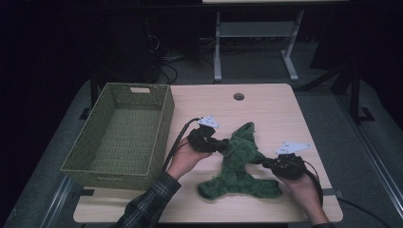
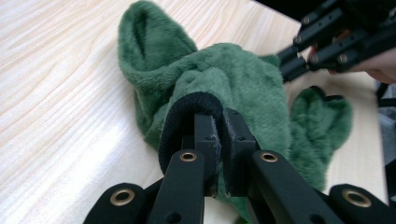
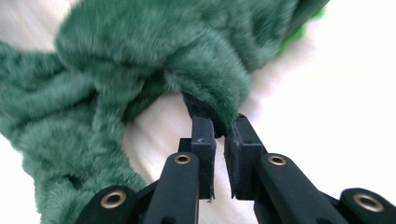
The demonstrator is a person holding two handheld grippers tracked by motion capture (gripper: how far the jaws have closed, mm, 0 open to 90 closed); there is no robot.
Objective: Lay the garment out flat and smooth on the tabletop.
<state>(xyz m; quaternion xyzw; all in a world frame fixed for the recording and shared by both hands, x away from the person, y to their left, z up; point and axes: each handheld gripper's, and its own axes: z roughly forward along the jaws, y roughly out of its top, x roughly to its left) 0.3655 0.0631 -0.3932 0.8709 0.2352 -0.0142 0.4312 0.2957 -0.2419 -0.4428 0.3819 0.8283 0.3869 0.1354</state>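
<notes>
Green fleece garment (image 1: 237, 164) lengthwise toward the table's far edge, left gripper (image 1: 222, 144) and right gripper (image 1: 263, 162) each clamped on it.

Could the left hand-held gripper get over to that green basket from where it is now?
Probably yes. The basket sits just beside the left hand-held gripper, with bare table between. But it is shut on the green fuzzy garment, which the right hand-held gripper also grips.

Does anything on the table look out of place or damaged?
Nothing looks damaged. The green fleece garment lies crumpled and twisted on the table, pinched by the left gripper and right gripper. The basket sits upright.
</notes>
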